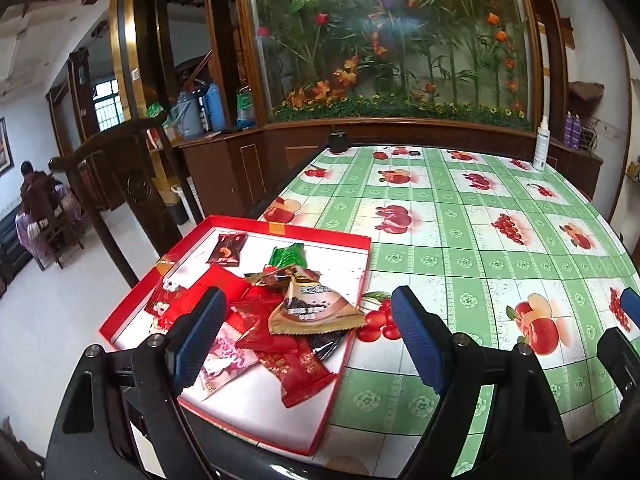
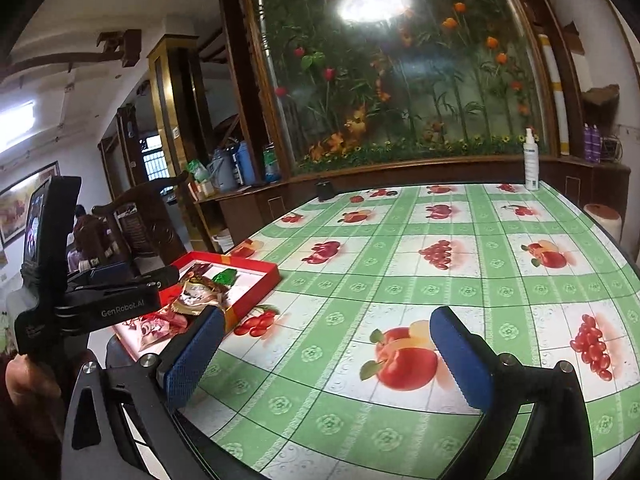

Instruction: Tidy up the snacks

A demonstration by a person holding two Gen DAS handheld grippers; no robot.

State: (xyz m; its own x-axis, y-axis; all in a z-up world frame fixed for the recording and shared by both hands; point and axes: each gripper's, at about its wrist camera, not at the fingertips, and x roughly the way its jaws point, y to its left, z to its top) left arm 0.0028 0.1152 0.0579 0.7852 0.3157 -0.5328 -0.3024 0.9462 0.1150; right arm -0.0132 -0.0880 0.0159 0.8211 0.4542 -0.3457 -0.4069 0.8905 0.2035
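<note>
Both the left gripper [image 1: 308, 336] and right gripper [image 2: 326, 364] hang empty, jaws apart; foil snack packets [image 1: 280, 320] lie gathered in the shallow red cardboard tray [image 1: 320, 236], likely for sorting.

Both wrist views low over table [image 1: 460, 248], facing flower panel [image 2: 400, 80]; share red tray [image 1: 248, 424].

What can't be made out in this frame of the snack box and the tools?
- Near left corner of the red box: left wrist view, hidden behind the left tool.
- Printing on the snack packets: too small and blurred in both views.
- Most of the box: right wrist view, blocked by the left tool's body; right tool empty.
</note>
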